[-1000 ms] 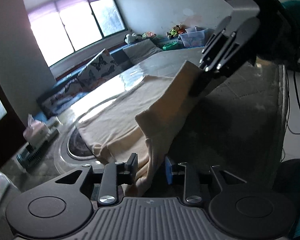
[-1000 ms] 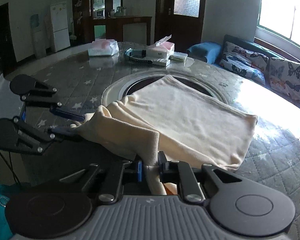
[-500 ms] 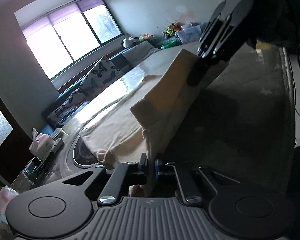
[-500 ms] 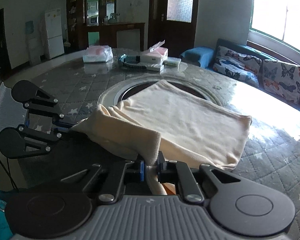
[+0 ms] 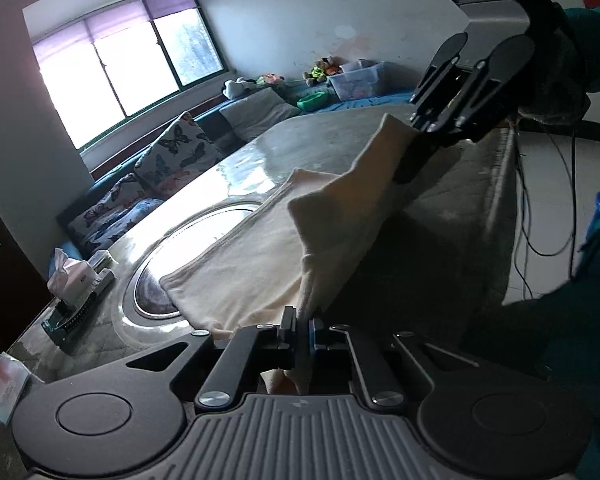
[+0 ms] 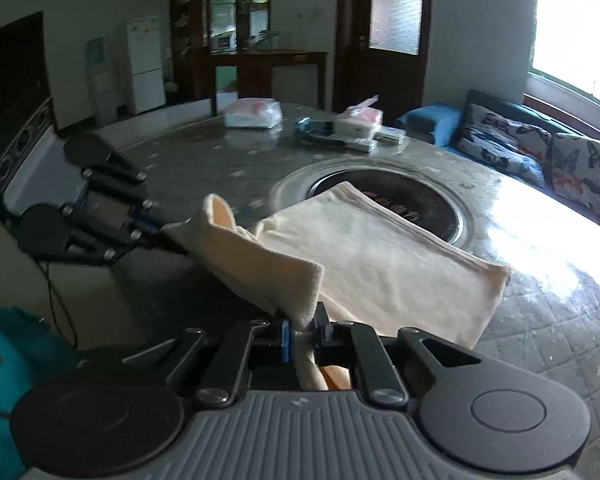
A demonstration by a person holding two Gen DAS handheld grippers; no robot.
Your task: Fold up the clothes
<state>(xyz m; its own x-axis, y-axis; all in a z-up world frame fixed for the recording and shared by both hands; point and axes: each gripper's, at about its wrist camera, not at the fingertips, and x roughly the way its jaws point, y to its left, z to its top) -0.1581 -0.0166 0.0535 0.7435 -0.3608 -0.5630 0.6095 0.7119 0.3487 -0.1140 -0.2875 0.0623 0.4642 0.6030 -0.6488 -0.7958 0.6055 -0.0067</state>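
Observation:
A cream-coloured cloth (image 5: 260, 256) (image 6: 384, 256) lies folded across the round table, its far part flat and its near edge lifted. My left gripper (image 5: 303, 326) is shut on one near corner of the cloth. My right gripper (image 6: 302, 330) is shut on the other near corner. The lifted edge hangs stretched between the two grippers above the table. In the left wrist view the right gripper (image 5: 422, 128) shows at the upper right. In the right wrist view the left gripper (image 6: 160, 228) shows at the left, blurred.
The table has a round sunken centre (image 6: 412, 200) partly under the cloth. Tissue boxes and packets (image 6: 356, 120) stand at the far side. A sofa with butterfly cushions (image 6: 540, 156) runs under the window. A teal sleeve (image 6: 0, 364) is at the lower left.
The left gripper's jaws closed on the cloth corner. Both grippers then lifted the near edge and carried it forward over the flat part, which now looks shorter.

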